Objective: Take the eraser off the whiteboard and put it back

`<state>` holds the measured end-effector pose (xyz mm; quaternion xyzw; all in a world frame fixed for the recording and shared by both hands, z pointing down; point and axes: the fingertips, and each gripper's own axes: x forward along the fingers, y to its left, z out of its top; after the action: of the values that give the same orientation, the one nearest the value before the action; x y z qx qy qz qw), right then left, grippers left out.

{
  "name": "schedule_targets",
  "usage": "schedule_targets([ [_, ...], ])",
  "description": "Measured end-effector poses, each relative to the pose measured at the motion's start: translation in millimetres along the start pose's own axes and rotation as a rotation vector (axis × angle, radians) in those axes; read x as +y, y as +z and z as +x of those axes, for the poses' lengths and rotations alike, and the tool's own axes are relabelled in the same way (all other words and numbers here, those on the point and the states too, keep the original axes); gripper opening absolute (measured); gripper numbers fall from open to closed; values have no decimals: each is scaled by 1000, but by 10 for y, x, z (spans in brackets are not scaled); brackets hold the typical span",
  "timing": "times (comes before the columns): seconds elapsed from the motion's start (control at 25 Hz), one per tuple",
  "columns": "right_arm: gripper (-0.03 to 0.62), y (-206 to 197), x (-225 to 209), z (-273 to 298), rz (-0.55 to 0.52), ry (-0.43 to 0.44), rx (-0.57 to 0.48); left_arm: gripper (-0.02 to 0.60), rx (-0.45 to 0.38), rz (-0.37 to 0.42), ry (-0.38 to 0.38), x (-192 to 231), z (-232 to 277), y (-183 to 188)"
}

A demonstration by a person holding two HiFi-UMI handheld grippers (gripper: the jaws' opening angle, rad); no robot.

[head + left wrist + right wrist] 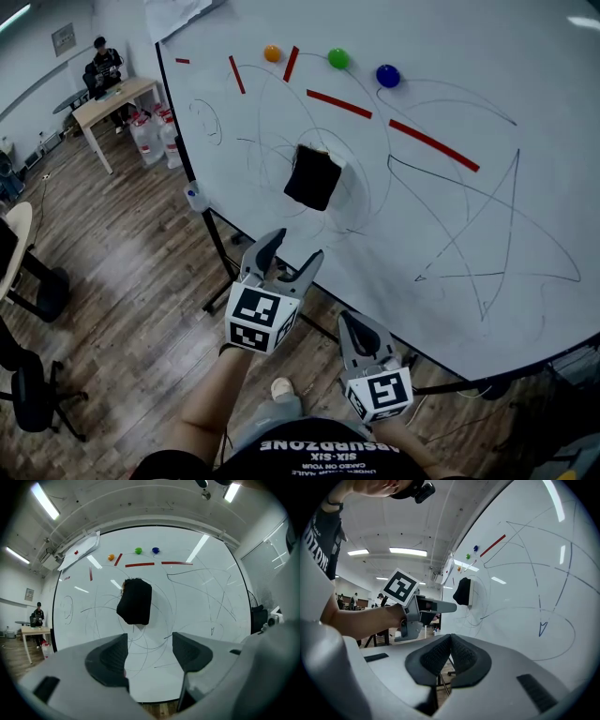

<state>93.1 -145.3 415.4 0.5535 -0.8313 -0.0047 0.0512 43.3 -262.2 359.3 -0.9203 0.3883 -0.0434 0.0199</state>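
The left gripper [150, 641] has its fingers wide apart with nothing between them; only pen-marked whiteboard [201, 606] shows through the gap. The right gripper [450, 638] has its ribbed pads pressed flat together on nothing.

In the left gripper view the eraser [135, 602] hangs on the board just above the gap, toward 11 o'clock, clear of both fingers. It is a dark block, taller than wide, with its long axis running close to 12–6 o'clock and its lower left corner jutting toward 8 o'clock. In the head view the same axis leans from 1 to 7 o'clock, and the eraser sits at 12 o'clock of the left gripper's tips, near but not touching. The right gripper view shows it edge-on: the dark body stands out from the board, and a pale layer lies against the surface.

In the head view the right gripper is lower, at 5 o'clock of the left, its tips aimed up at the board's lower edge.

Beyond the eraser, toward 12 o'clock, an orange magnet [272, 53], a green magnet [338, 58] and a blue magnet [387, 75] sit in a row above slanted red strips [338, 104]. At 10 o'clock, well away across the wood floor [141, 272], a person [103, 66] sits at a table [112, 101].
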Motion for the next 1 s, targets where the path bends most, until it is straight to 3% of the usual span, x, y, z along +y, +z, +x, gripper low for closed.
schedule_targets([
  [0.32,-2,2,-16,-87,14,3,-2,255,-1,5,12,-209,-184,-97],
  [0.72,-2,27,-32,-119,24,14,-13,23,11,2,73,-295,-340,-178],
  [1.0,-2,78,-28,-148,-3,17,-32,8,31,-65,38,-429,-414,-296],
])
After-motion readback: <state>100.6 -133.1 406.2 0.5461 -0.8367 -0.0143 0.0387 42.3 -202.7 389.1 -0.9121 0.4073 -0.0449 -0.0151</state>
